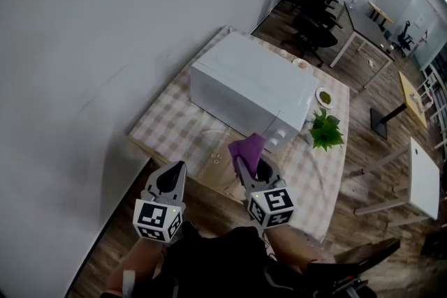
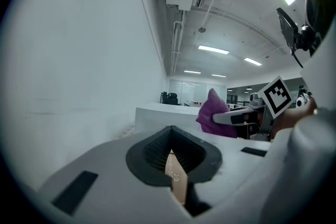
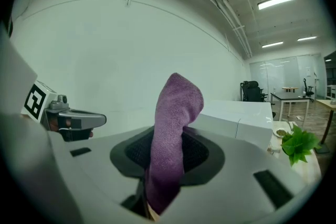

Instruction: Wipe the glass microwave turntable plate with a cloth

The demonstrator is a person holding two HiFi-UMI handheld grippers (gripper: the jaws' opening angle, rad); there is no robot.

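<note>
The clear glass turntable plate [image 1: 211, 147] lies faintly visible on the checked table [image 1: 164, 123], just in front of the white microwave [image 1: 251, 84]. My right gripper [image 1: 248, 165] is held above the table's near edge, shut on a purple cloth [image 1: 248, 147] that sticks up out of its jaws. From the right gripper view the cloth [image 3: 176, 113] rises between the jaws of that gripper [image 3: 165, 157]. My left gripper [image 1: 172, 179] hangs to the left of it, near the table's front left corner, shut and empty. The left gripper view looks past its own tips [image 2: 170, 149] to the cloth [image 2: 215, 113].
A potted green plant [image 1: 326, 129] and a small dish [image 1: 325, 97] stand right of the microwave. A white wall runs along the left. Office chairs [image 1: 311, 3] and other tables [image 1: 422, 178] stand on the wood floor beyond.
</note>
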